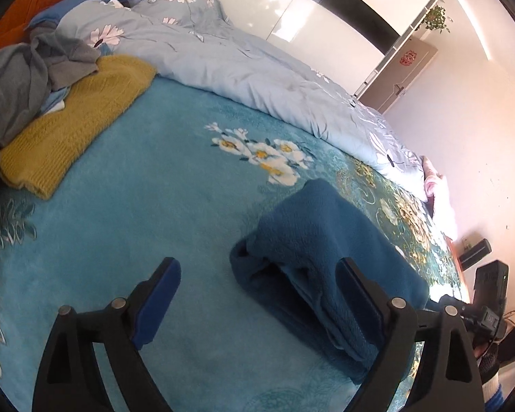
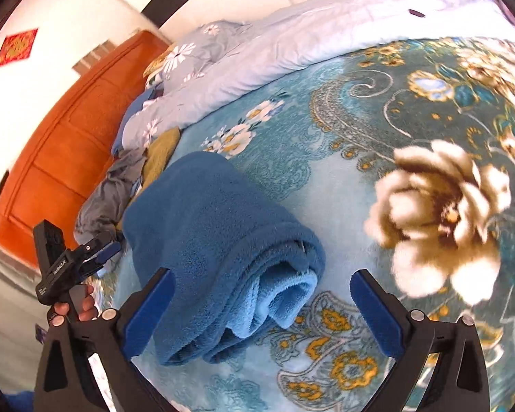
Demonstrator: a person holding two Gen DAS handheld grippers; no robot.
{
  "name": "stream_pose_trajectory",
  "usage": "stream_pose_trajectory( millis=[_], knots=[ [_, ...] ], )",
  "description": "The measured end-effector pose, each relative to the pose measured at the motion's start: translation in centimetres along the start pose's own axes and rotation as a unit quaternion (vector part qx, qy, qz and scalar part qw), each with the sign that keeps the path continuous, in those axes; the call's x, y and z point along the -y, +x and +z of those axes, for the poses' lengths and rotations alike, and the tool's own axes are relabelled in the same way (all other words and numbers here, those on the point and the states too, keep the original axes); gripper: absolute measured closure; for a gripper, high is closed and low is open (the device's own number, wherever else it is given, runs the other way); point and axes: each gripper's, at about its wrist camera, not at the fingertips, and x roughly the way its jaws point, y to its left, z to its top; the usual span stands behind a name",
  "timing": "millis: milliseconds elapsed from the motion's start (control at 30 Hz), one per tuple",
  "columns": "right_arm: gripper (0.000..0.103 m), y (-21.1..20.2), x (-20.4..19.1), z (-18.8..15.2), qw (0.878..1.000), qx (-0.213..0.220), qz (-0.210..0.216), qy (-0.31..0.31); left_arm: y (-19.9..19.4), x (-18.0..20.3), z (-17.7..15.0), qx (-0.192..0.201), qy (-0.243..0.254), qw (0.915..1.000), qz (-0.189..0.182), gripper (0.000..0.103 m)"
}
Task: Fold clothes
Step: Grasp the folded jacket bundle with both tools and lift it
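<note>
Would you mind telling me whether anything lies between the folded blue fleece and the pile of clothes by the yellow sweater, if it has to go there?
Nothing visible does. Between the folded blue fleece and the yellow sweater there is only bare teal floral blanket. Both the left gripper and the right gripper are open, pads off the fleece.

Deep-blue garment (image 2: 219, 226), thick matt fleece, its lining paler and fluffier. Under it the bed (image 1: 147, 185) has a plush, short-pile blanket. At the bed's head end, a mustard sweater (image 1: 75, 120), coarse ribbed knit; along the far edge, a smooth cotton quilt (image 1: 243, 68). Headboard (image 2: 65, 144): orange, suede-like.
</note>
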Motion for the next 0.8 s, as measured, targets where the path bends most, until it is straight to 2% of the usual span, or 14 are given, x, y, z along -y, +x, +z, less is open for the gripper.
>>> stream_pose_trajectory(
  millis=[67,200,333,433,667,800],
  knots=[
    [0.000,0.4,0.6,-1.4,0.999,0.008,0.011,0.048,1.2,0.2,2.1,-0.023,0.012,0.9996,-0.012,0.011],
    [0.000,2.0,0.6,-3.3,0.995,0.015,0.030,0.091,4.5,1.3,4.4,-0.067,0.046,0.9958,-0.043,0.011],
    [0.000,3.7,0.7,-3.9,0.992,0.015,0.023,0.123,8.5,1.8,5.0,-0.132,0.073,0.9859,-0.073,0.011],
    [0.000,4.6,0.6,-4.3,0.989,0.018,0.032,0.142,10.4,2.0,5.1,-0.161,0.089,0.9788,-0.089,0.011],
    [0.000,6.4,0.2,-4.8,0.984,0.030,0.046,0.169,12.5,0.9,4.8,-0.199,0.067,0.9681,-0.137,0.011],
    [0.000,6.7,0.3,-4.6,0.983,0.032,0.049,0.175,13.1,-0.2,3.9,-0.208,0.028,0.9629,-0.169,0.011]
  ],
)
